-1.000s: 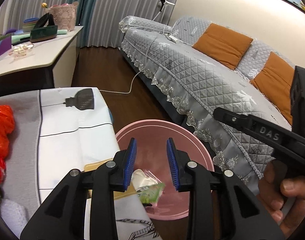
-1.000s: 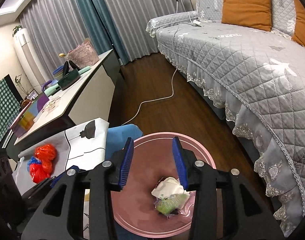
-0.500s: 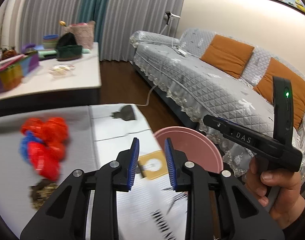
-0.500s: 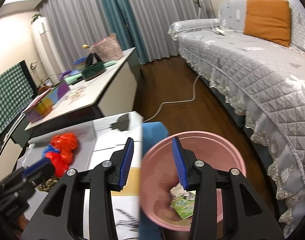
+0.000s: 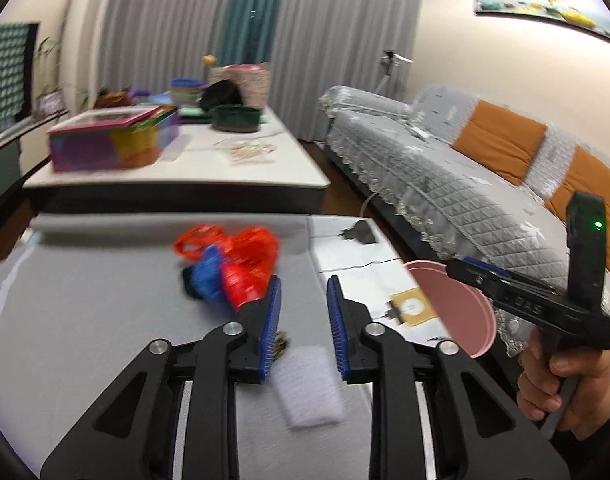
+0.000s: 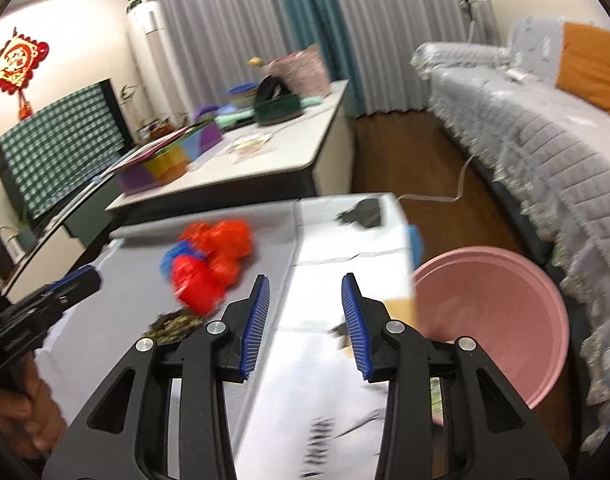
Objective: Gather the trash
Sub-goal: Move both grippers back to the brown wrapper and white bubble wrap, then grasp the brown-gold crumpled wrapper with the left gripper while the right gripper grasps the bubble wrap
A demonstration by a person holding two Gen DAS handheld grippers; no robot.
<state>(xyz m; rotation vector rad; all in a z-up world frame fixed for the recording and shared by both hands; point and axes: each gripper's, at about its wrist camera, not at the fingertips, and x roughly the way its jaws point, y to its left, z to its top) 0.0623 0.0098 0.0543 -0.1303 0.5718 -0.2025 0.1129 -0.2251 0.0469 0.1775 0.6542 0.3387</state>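
On the grey tablecloth [image 5: 85, 320] lies a bundle of red and blue plastic bags [image 5: 229, 264] [image 6: 213, 264]. A dark crumbly heap [image 6: 173, 324] and a white mesh pad [image 5: 309, 388] lie nearer to me. My left gripper [image 5: 303, 320] hovers over the pad with its jaws closing and nothing between the pads. My right gripper [image 6: 305, 320] hangs over the cloth's white part, jaws closing slightly, also empty. It appears at the right of the left wrist view, gripper [image 5: 477, 276], above the pink basin [image 5: 457, 312] [image 6: 493, 320] beside the table.
A black plug [image 5: 361, 236] and a yellow card [image 5: 411, 306] lie on the white cloth. Behind stands a low white table [image 5: 185, 172] with a colourful box [image 5: 109, 140]. A grey sofa [image 5: 445, 184] runs along the right. A hand [image 5: 565, 380] holds the right gripper.
Both views have swung left, from over the pink basin to the table top. The red bags now sit near mid-frame. The left jaws have narrowed. The wrappers in the basin are out of sight.
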